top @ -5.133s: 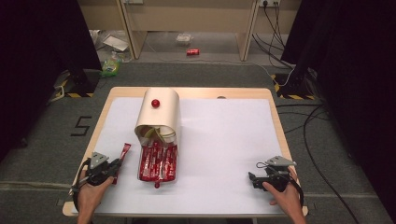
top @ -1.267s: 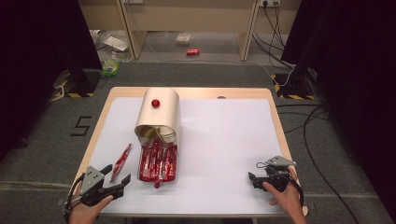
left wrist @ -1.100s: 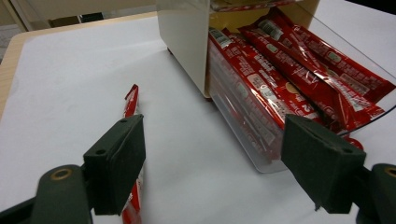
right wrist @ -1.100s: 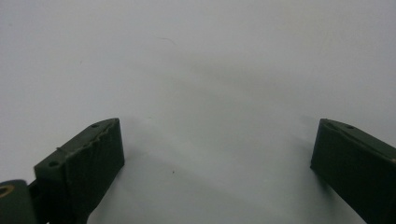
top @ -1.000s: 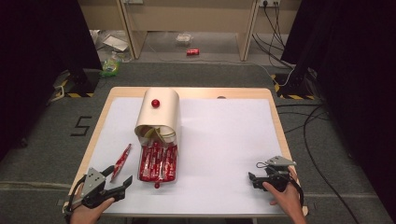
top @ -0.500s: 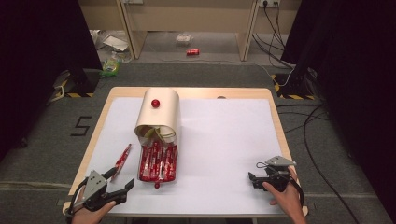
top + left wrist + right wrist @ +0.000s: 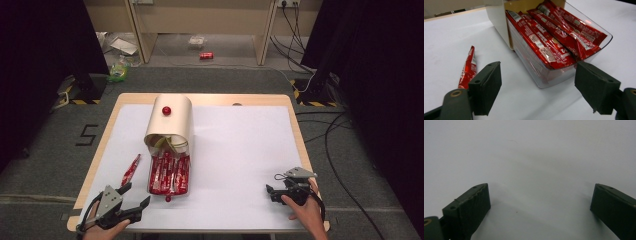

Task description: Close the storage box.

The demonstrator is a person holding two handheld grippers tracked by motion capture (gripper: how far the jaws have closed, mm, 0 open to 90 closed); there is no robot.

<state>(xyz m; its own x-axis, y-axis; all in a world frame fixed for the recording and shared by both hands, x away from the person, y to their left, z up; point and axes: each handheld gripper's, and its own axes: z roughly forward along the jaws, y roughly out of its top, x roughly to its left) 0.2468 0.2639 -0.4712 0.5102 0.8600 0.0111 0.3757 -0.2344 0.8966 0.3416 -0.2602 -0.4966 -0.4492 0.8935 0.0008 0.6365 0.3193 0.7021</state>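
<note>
The left hand-held gripper is gaping wide, grasping nothing. A loose red sachet is lying just ahead of its left jaw. The right hand-held gripper is resting released too.

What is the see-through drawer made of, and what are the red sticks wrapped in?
The drawer looks like clear hard plastic: you can see the packs through its glossy wall. The red stick packs seem wrapped in shiny foil or plastic film, since they crinkle and glint. The loose pack on the white table cover looks the same.
</note>
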